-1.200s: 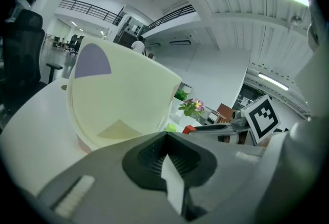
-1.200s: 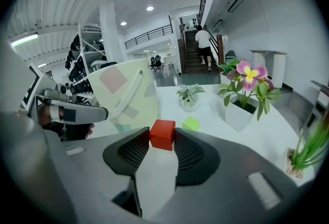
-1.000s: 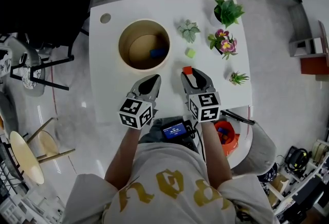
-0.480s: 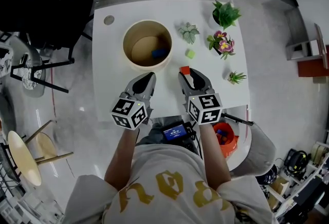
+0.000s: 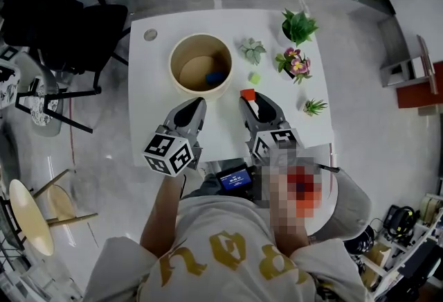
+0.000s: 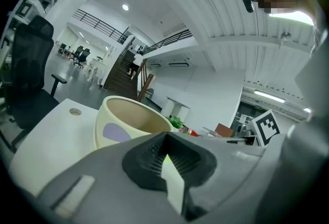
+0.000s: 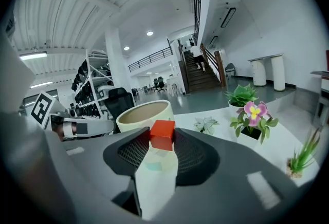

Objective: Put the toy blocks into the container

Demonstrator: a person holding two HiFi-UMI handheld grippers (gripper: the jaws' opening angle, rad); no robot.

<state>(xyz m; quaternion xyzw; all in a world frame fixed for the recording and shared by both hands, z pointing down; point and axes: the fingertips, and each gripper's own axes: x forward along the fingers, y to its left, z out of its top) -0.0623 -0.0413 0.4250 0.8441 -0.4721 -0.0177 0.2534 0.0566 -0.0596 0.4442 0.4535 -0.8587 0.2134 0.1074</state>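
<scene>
Nearest the person, the right gripper (image 5: 249,99) is clamped on a red block (image 7: 163,134), pinched at the very tips of its jaws and held just above the white table (image 5: 152,107). Beside it, the left gripper (image 5: 196,105) has its jaws drawn together with nothing between them.

The task looks partly done. One blue block (image 5: 216,77) already lies in the container (image 5: 174,66), a round cream tub standing just beyond the left gripper. The red block is in hand but not yet over the rim, and a green block (image 5: 255,77) sits loose on the table between the container and the potted plants (image 5: 294,61) (no other contents show inside the tub). By this reading, two blocks remain to go in: the red one next, then the green.
</scene>
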